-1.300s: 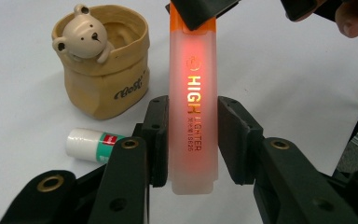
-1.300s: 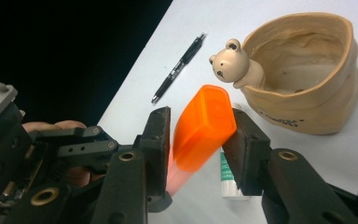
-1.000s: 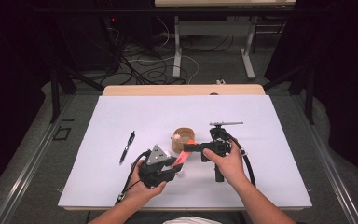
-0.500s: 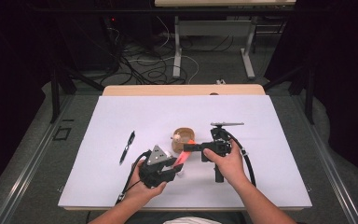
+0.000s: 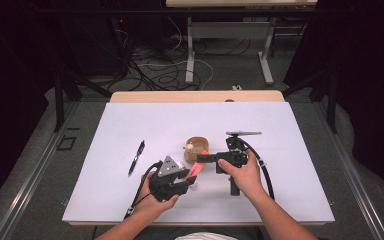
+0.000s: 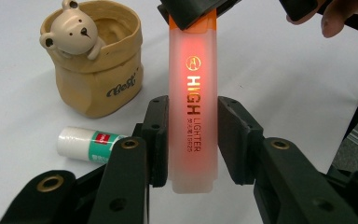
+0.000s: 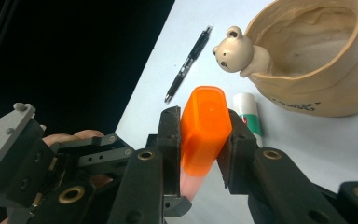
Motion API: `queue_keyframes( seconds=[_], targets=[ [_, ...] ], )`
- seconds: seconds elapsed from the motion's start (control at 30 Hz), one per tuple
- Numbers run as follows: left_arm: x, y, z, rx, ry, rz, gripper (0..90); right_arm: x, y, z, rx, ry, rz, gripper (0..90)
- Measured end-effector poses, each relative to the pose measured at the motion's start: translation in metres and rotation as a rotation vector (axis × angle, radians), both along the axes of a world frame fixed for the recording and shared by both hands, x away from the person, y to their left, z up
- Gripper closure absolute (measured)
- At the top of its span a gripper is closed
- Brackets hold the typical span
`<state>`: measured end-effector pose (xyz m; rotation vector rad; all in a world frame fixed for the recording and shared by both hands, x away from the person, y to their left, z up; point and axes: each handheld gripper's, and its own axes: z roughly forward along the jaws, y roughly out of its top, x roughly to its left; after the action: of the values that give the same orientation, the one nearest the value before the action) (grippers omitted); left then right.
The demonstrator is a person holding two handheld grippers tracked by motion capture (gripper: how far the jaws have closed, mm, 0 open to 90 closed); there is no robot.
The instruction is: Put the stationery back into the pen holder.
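High view: one white table (image 5: 130, 200), two grippers. Left gripper (image 5: 192, 176) and right gripper (image 5: 203, 158) meet over one orange highlighter (image 5: 198, 169), held above the table, just in front of one bear cup (image 5: 196, 148). One black pen (image 5: 136, 157) lies apart to the left.

Left gripper view: jaws clamped on the highlighter's pale body (image 6: 193, 121). One cup, one glue stick (image 6: 89, 144) lying beside it.

Right gripper view: jaws have just been closing, now clamped on the highlighter's orange cap (image 7: 204, 128). One pen, one glue stick, one cup behind.
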<state>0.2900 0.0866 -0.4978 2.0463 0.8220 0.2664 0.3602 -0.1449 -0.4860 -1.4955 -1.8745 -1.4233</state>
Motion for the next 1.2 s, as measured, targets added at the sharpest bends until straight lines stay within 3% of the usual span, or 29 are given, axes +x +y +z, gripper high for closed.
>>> queue_keyframes(
  seconds=[0.33,0.37,0.57,0.73,1.2],
  targets=[
    [0.001,0.0,-0.001,-0.005,0.007,-0.004,66.1,0.001,-0.001,-0.001,0.018,0.016,0.007,74.8],
    [0.001,0.0,-0.001,-0.007,0.003,-0.004,66.1,0.001,-0.001,0.0,0.026,0.034,0.003,74.9],
    [0.001,0.001,0.0,-0.015,0.005,-0.003,65.7,0.001,-0.002,0.0,0.044,0.031,-0.003,75.0],
    [0.0,0.001,0.0,-0.007,0.009,0.004,61.4,0.001,-0.003,0.002,0.051,0.037,-0.009,74.9],
    [0.01,0.013,0.002,-0.041,0.071,0.041,53.0,0.005,-0.017,0.009,0.023,-0.047,-0.06,74.9]
  ],
)
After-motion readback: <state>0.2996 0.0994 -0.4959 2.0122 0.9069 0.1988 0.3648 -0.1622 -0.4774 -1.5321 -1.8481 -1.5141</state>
